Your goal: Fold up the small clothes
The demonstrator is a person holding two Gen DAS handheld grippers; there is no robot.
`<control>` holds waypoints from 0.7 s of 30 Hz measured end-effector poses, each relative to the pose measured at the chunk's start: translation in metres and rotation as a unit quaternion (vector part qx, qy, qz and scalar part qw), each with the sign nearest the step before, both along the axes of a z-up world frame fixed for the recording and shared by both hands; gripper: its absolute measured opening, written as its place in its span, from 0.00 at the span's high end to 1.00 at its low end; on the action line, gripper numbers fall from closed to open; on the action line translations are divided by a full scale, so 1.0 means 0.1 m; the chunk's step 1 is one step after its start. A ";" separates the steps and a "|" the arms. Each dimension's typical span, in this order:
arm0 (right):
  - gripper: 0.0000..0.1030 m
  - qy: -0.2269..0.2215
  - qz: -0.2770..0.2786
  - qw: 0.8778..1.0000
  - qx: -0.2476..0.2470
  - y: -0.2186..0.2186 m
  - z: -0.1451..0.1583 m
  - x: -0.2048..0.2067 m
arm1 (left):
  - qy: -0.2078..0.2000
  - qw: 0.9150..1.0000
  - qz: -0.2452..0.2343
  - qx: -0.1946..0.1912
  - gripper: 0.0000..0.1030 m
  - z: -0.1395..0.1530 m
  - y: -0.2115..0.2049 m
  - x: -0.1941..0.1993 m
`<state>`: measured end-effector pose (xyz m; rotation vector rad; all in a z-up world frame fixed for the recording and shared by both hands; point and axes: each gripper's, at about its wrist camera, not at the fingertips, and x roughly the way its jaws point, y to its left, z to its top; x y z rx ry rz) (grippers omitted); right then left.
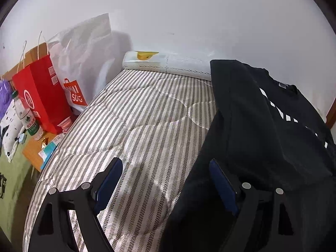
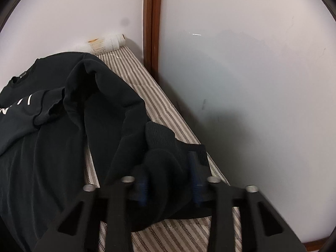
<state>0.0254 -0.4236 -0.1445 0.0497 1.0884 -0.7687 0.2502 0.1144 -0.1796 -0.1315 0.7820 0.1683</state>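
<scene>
Black sweatshirt [image 2: 63, 126] sleeve sits between the right hand-held gripper [image 2: 170, 187] pads; left hand-held gripper [image 1: 166, 187] gapes wide.

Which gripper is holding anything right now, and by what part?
The right gripper grips the black sweater by its sleeve cuff. The left gripper is open, holding nothing.

**Bedroom in a home**

Striped quilted mattress [image 1: 136, 121] fills the frame, pushed into a corner of plain white walls [image 2: 252, 84], wood door frame [image 2: 152, 21] at 12 o'clock in the right wrist view. Rolled white bedding [image 1: 168, 64] along the wall at 12. At 9 o'clock in the left wrist view: red paper shopping bag [image 1: 40, 96], white shopping bag [image 1: 82, 63], water bottle [image 1: 26, 117] on a small wooden stand [image 1: 33, 151] (bedside clutter). Printed pillow [image 1: 10, 130] at the far left edge.
</scene>
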 end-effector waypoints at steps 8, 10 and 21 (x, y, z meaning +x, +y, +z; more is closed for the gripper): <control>0.83 -0.064 -0.006 0.989 -0.133 0.19 0.78 0.18 | -0.004 1.000 0.000 0.007 0.19 0.06 -0.01 -0.04; 0.83 -0.083 0.006 0.983 -0.162 0.31 1.00 0.31 | 0.001 1.000 -0.011 0.008 0.19 0.07 -0.04 -0.04; 0.83 -0.190 0.184 0.944 -0.198 1.64 1.63 1.50 | 0.062 0.997 -0.045 -0.014 0.19 -0.01 0.00 -0.27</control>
